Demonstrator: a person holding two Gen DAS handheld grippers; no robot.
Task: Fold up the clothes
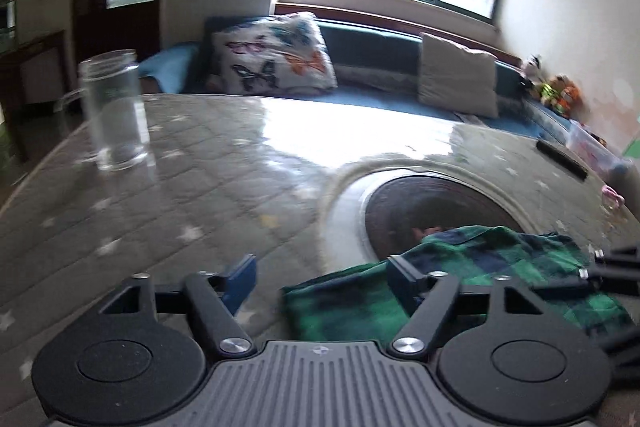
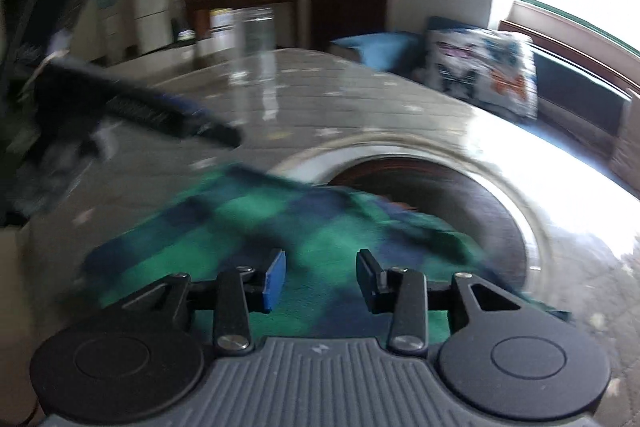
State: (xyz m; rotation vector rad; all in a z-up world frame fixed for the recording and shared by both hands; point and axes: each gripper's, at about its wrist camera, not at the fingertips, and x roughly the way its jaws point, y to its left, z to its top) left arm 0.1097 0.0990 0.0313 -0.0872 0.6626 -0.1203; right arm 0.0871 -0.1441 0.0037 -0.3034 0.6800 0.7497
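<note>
A green-and-navy checked cloth (image 1: 472, 267) lies bunched on the glossy grey quilted table (image 1: 180, 195), partly over a round dark inset (image 1: 432, 199). My left gripper (image 1: 322, 279) is open wide above the cloth's left edge. Its right finger is over the fabric and its left finger over bare table, and nothing is pressed between the pads. The other gripper's black tip (image 1: 600, 275) shows at the right edge. In the right wrist view my right gripper (image 2: 322, 281) hangs open just above the cloth (image 2: 248, 223), gripping nothing. The left gripper (image 2: 160, 111) shows blurred at upper left.
A clear glass mug (image 1: 116, 107) stands on the far left of the table. A black bar-shaped object (image 1: 560, 159) lies near the right edge. Behind the table, a blue sofa holds a butterfly pillow (image 1: 272, 55) and a grey pillow (image 1: 456, 79).
</note>
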